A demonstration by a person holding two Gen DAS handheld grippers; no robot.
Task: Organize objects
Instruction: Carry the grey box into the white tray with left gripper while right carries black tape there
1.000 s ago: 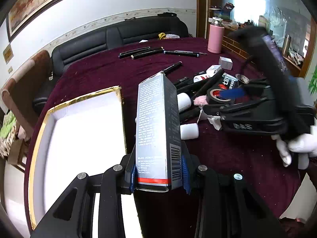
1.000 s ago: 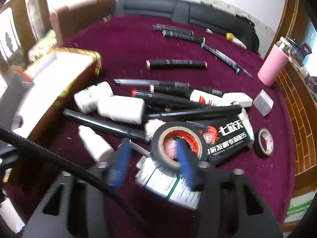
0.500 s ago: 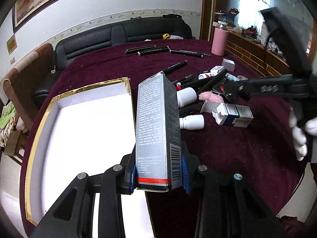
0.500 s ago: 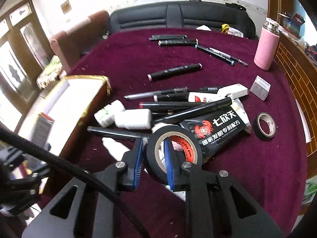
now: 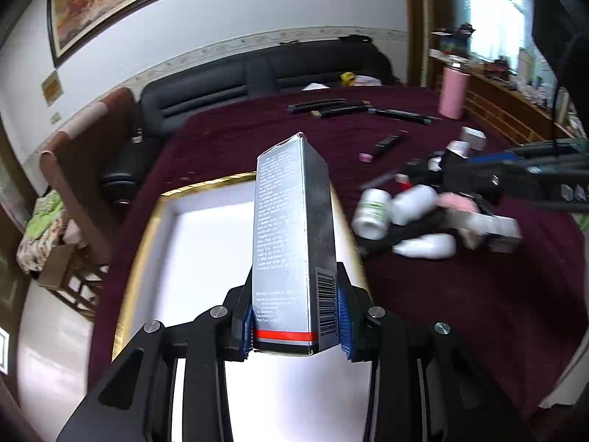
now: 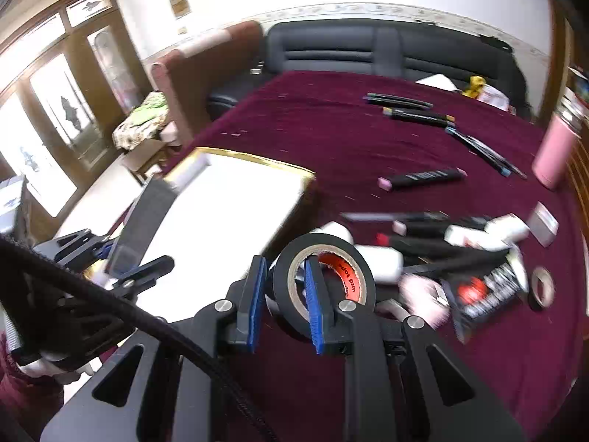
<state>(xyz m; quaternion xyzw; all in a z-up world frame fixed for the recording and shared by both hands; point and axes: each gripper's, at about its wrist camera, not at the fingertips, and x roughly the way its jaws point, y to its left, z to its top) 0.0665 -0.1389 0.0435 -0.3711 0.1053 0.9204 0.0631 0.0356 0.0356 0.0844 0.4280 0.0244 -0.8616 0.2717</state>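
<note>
My left gripper [image 5: 294,316] is shut on a tall silver-grey carton [image 5: 291,235] with a red stripe and barcode, held upright over the white gold-rimmed tray [image 5: 206,250]. My right gripper [image 6: 283,294] is shut on the wall of a black tape roll [image 6: 324,276], lifted above the table just right of the tray [image 6: 235,202]. The left gripper and its carton [image 6: 143,221] show at the left of the right wrist view. The right gripper body [image 5: 533,180] shows at the right of the left wrist view.
A maroon table [image 6: 331,129] carries a pile of markers, white bottles [image 5: 371,210], small boxes and a black packet [image 6: 489,291]. A second tape roll [image 6: 541,287] lies right. A pink flask [image 6: 556,147] stands far right. A black sofa [image 6: 368,51] is behind.
My right gripper shut on the black tape roll, lifted it off the pile and carried it left toward the tray. My left gripper moved over the tray with the carton.
</note>
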